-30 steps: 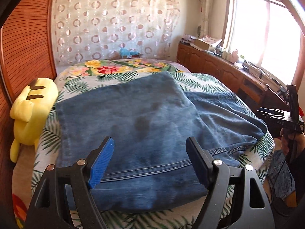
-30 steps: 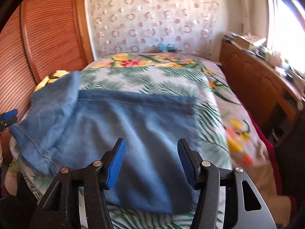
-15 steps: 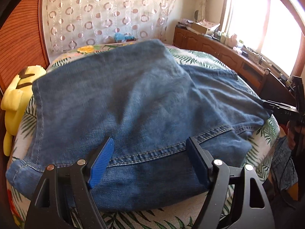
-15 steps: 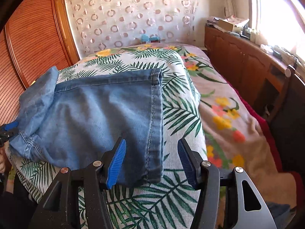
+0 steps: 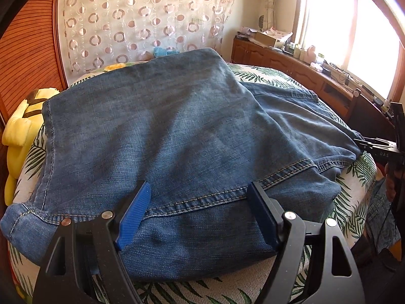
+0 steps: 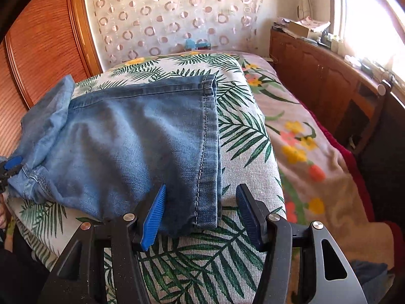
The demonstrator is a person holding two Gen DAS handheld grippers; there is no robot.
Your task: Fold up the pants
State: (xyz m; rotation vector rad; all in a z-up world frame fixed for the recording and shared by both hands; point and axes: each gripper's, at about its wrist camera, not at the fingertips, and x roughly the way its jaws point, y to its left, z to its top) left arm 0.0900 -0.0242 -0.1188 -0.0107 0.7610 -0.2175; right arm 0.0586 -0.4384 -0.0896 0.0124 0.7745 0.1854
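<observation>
- Leaf-print bed (image 6: pixel 248 131) carried the jeans (image 5: pixel 177 136), already folded over, not yet compact.
- Left gripper (image 5: pixel 200 215) and right gripper (image 6: pixel 200 215) had fingers apart, grasping nothing.

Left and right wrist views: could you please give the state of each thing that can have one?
Jeans: lying on the bed, part folded, one leg laid over the rest.
Hem: flat, near the bed's edge.
Left gripper: open, over the waistband, holding nothing.
Right gripper: open, at the hem corner, holding nothing.
Bedspread: spread flat.
Curtain: drawn.
Plush toy: lying beside the jeans.
</observation>
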